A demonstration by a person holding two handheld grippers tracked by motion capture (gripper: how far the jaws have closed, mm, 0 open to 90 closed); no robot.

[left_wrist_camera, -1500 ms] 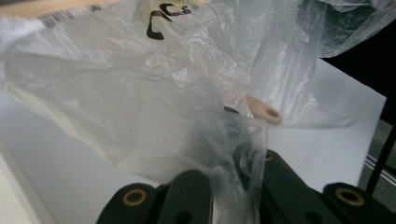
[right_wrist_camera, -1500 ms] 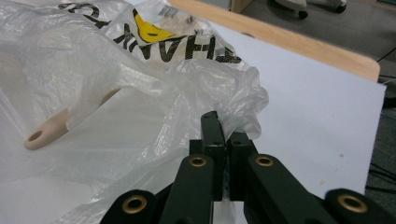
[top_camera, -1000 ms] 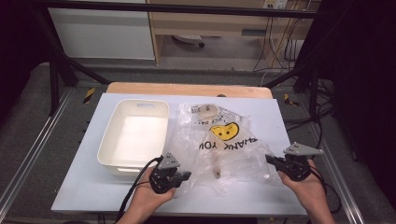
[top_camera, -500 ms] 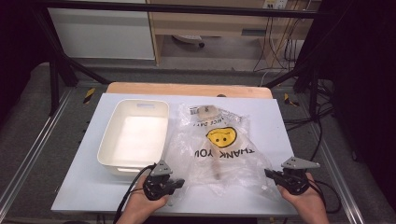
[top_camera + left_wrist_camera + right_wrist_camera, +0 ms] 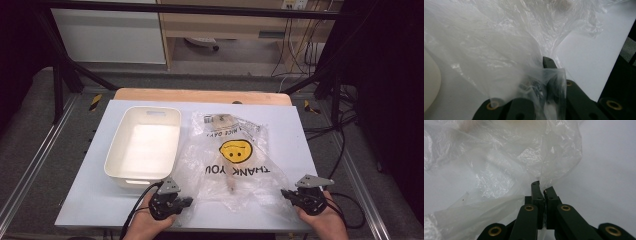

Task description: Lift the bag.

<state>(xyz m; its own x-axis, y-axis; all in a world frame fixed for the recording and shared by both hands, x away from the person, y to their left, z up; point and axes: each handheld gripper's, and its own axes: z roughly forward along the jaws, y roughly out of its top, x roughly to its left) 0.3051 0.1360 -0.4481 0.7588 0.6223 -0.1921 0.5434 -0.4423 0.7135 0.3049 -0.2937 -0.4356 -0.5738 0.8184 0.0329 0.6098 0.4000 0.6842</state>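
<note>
The right gripper (image 5: 542, 187) has its two black jaws pressed together on a fold of the clear plastic bag (image 5: 506, 162), pinching the film at its near right corner. In the high view this gripper (image 5: 291, 194) sits low at the front right of the table, held in a hand (image 5: 320, 220) that comes in from the bottom edge.

The left gripper (image 5: 544, 75) is draped in the bag (image 5: 499, 45): film lies over and between its jaws and hides one tip, so the other shows as a single dark point. The jaws stand nearly together, clamped on the bag's near left corner; they have just been easing apart a little, with the film between them. In the high view this gripper (image 5: 182, 202) rests at the front of the table, just before the tub (image 5: 120, 150), in the other hand (image 5: 145, 225), with a black cable looping from it.

The bag (image 5: 235, 160) lies flat and crumpled on the white table (image 5: 95, 200), spread between the two grippers and reaching to the far side. It bears a yellow smiley face (image 5: 235, 150) and the words THANK YOU, printed upside down from the person's side. A small pale thing lies inside it near the front, too blurred to name.

The white tub stands just left of the bag, touching its edge.
</note>
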